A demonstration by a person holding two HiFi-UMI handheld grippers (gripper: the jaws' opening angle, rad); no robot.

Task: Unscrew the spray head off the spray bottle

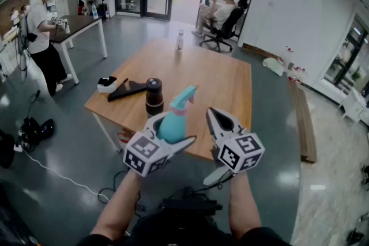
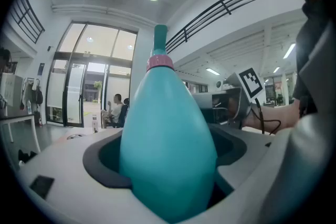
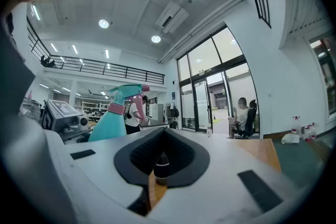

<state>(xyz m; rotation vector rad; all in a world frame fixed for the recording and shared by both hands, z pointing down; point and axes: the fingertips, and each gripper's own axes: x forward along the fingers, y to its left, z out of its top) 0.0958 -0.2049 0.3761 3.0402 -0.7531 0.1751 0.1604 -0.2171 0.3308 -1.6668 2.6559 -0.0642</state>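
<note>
A teal spray bottle point(image 1: 172, 125) is held above the table's near edge by my left gripper point(image 1: 168, 136), which is shut on its round body. Its teal spray head point(image 1: 184, 97) sits on a pink collar and points up and away. In the left gripper view the bottle point(image 2: 168, 144) fills the space between the jaws, with the pink collar point(image 2: 159, 63) above. My right gripper point(image 1: 215, 116) hangs level just right of the bottle, shut and empty, not touching it. In the right gripper view the spray head point(image 3: 125, 93) shows to the left of my right gripper point(image 3: 163, 165).
A wooden table point(image 1: 225, 78) lies ahead with a dark flask point(image 1: 154, 96), a black wedge point(image 1: 128, 89), a small white box point(image 1: 106, 85) and a small clear bottle point(image 1: 180, 40). A person sits in a chair point(image 1: 222, 13) beyond; another stands at a desk point(image 1: 41, 31). Cables lie on the floor.
</note>
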